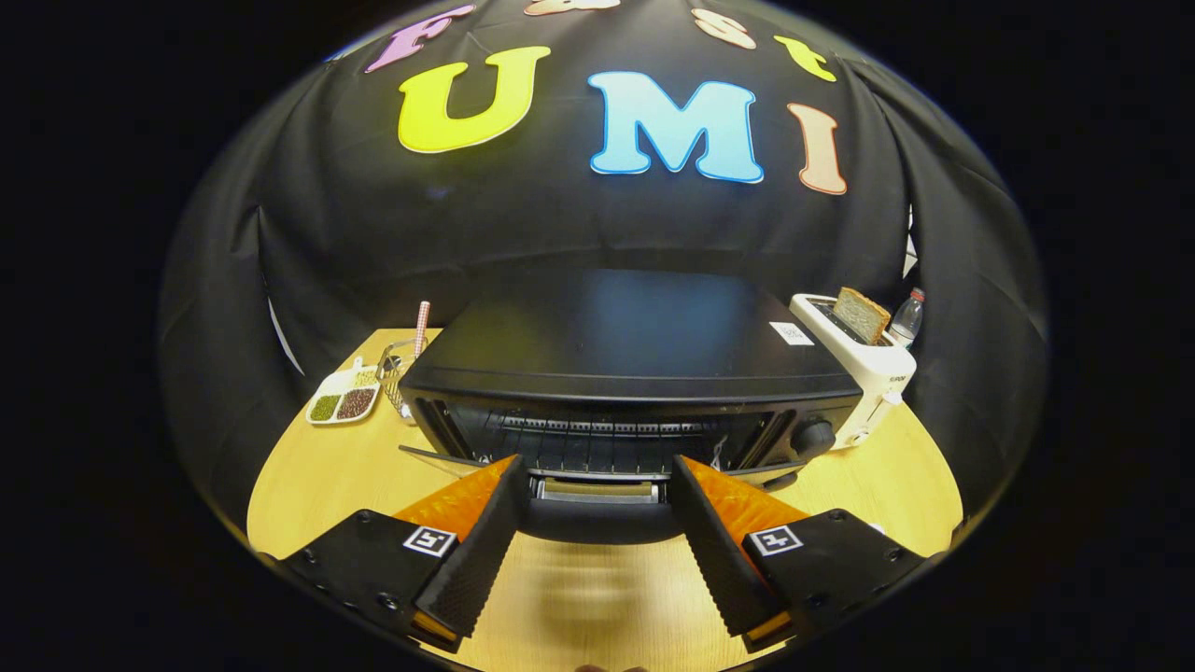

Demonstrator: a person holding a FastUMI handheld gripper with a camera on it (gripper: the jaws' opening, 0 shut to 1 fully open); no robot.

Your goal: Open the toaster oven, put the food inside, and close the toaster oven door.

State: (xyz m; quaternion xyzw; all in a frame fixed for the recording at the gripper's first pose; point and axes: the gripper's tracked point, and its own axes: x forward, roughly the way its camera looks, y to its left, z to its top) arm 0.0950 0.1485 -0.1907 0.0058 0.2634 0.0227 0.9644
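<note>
The black toaster oven (625,373) stood mid-table near the rear edge, door (597,509) lowered open, rack exposed.

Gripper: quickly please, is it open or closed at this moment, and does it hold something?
Gripper: open, holding nothing; its fingers stand apart on either side of the toaster oven door, which hangs open.

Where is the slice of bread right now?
The slice of bread stands upright in the white toaster, right of the toaster oven, beside a water bottle, far beyond the open hand-held gripper.
</note>
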